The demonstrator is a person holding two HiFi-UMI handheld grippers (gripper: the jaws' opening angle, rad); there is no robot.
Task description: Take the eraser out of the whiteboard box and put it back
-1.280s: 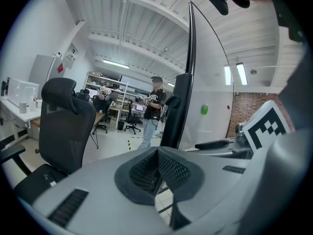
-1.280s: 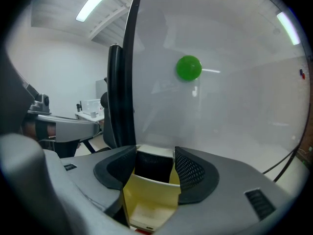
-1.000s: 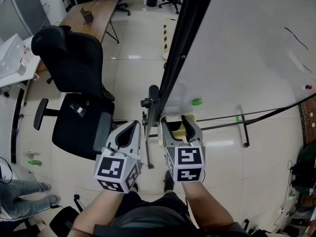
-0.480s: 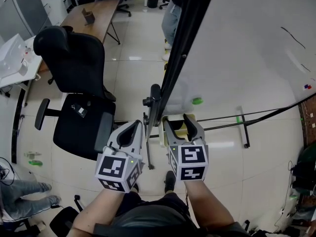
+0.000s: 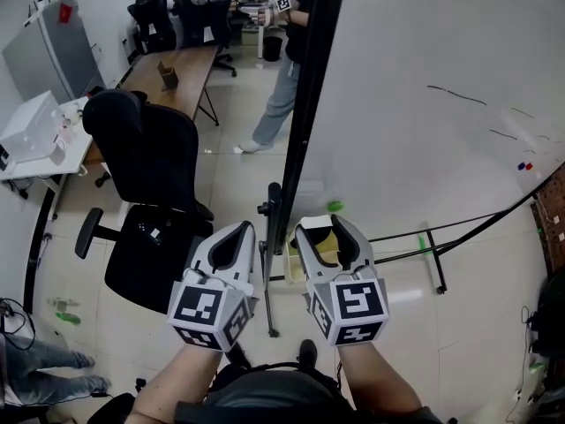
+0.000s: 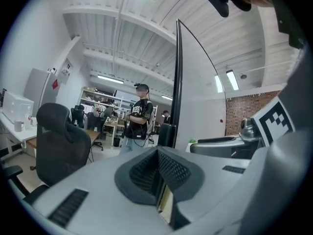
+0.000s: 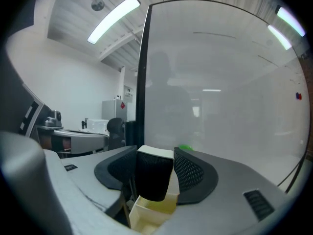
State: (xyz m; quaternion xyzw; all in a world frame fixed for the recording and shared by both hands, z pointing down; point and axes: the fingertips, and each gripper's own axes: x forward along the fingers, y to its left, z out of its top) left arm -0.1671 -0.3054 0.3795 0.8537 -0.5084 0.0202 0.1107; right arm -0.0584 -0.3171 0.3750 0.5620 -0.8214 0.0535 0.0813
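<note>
Tiled floor, chair (image 5: 146,162) at left. Left gripper (image 6: 157,160) is pinched together, empty. Right gripper (image 7: 155,154) clamps the eraser (image 7: 154,177) just above the box (image 7: 146,214) on the whiteboard (image 5: 424,78). Best lower it straight and centred, letting go only once it is seated.

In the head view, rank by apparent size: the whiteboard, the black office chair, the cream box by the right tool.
1. Large white whiteboard
2. Black office chair
3. Cream plastic box, partly covered by the right tool
</note>
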